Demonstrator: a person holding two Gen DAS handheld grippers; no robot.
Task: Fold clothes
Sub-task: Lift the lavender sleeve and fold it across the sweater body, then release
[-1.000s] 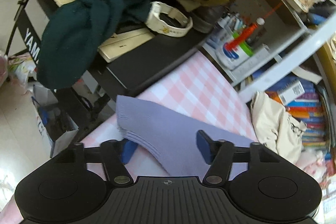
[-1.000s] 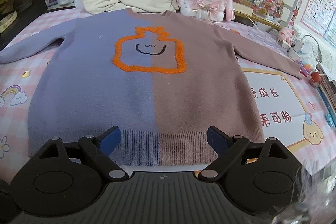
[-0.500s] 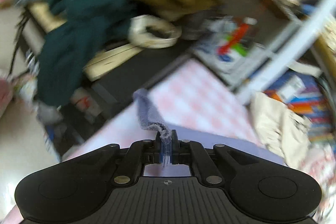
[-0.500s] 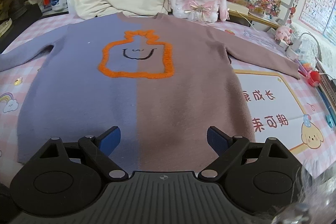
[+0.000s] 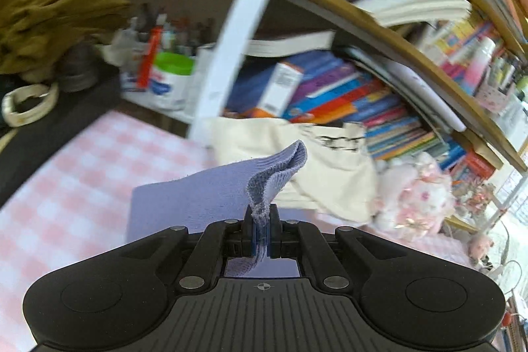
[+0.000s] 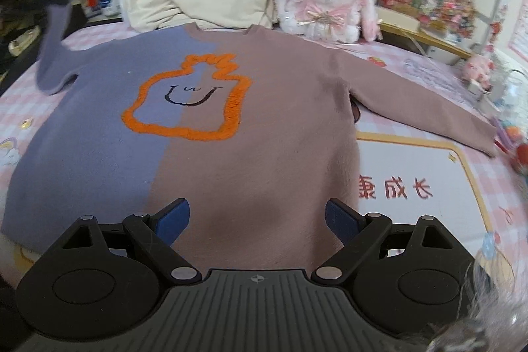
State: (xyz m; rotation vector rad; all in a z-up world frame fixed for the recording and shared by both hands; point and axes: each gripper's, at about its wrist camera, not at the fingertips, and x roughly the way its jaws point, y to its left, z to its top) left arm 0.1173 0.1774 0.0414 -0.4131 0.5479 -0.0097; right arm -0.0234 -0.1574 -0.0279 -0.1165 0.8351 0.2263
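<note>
The sweater (image 6: 231, 134) lies flat on your desk (image 6: 412, 187), its purple sleeve (image 5: 204, 197) lifted. Your left hand-held gripper (image 5: 260, 236) is clamped on the sleeve's cuff. Your right hand-held gripper (image 6: 257, 216) hangs spread wide over the hem, holding nothing.

The table mat (image 6: 425, 183) shows mirrored Chinese characters "成长".
</note>
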